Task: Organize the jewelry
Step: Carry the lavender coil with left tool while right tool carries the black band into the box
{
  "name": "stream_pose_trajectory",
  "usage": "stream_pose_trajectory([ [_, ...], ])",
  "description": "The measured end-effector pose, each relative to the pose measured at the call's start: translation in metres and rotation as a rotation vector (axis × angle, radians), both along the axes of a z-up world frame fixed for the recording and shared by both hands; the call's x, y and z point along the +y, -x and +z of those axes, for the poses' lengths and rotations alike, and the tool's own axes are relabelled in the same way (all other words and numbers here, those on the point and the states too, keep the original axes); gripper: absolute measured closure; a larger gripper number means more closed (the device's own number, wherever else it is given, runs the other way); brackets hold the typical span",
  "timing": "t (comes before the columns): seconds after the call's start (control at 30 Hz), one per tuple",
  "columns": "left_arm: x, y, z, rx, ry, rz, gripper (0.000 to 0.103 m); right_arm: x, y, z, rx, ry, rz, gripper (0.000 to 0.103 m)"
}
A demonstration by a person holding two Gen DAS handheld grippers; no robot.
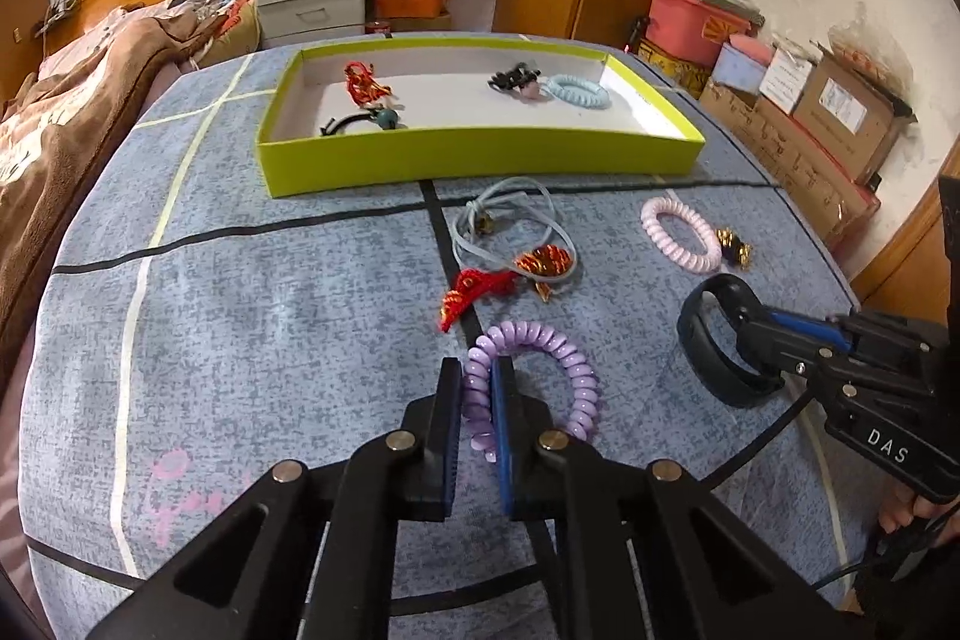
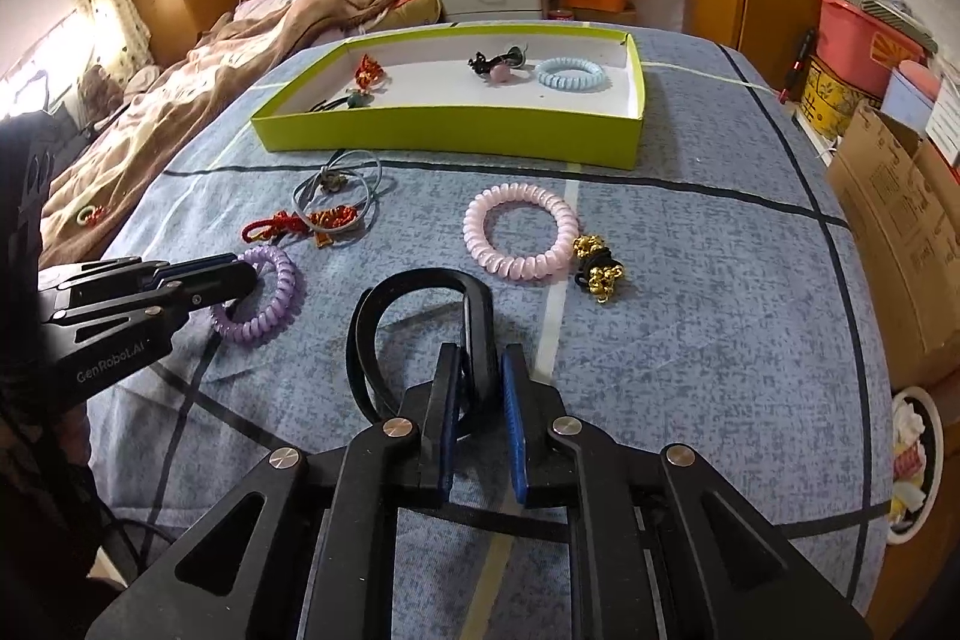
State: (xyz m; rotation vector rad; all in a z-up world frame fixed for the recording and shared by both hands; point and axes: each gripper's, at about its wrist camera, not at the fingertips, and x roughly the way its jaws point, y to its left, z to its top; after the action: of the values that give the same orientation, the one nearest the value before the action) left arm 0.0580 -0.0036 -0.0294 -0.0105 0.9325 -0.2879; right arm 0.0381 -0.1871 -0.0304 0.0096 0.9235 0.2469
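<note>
Purple coil band sits right in the left tongs, both fingers clamped on its near side, the rest of the ring lying on the bed cover. Over on the right, the right tongs are clenched on one side of the black wristband, which stands up on its edge with its loop curling off to their left. From the right wrist view the two tools are close together, the left one coming in from the left side with the purple ring at its tip.

Ahead of both tongs lies the loose jewelry: a pink coil band just beyond the right tongs, a gold bead cluster touching its right edge, and past the left tongs a red knotted charm beside a grey cord looped around a red-gold ornament.

Farther ahead still, the green tray holds a blue coil band at its right end, a dark tie with a pink bead beside that, and a red charm and a teal-bead tie at the left end.
</note>
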Motion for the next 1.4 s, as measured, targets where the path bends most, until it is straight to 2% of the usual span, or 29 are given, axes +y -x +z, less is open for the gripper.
stream_pose_trajectory([
  [0.6, 0.018, -0.011, 0.029, -0.058, 0.081, 0.043, 0.093, -0.007, -0.009, 0.026, -0.067, -0.042, -0.05, 0.09],
  [0.83, 0.023, -0.04, 0.045, -0.088, 0.094, 0.055, 0.093, -0.014, -0.037, 0.045, -0.1, -0.033, -0.09, 0.09],
  [0.97, 0.021, -0.059, 0.054, -0.115, 0.075, 0.05, 0.093, -0.016, -0.057, 0.052, -0.107, -0.026, -0.107, 0.09],
  [1.4, 0.016, -0.124, 0.044, -0.063, 0.103, 0.051, 0.093, -0.025, -0.124, 0.045, -0.058, 0.01, -0.155, 0.09],
])
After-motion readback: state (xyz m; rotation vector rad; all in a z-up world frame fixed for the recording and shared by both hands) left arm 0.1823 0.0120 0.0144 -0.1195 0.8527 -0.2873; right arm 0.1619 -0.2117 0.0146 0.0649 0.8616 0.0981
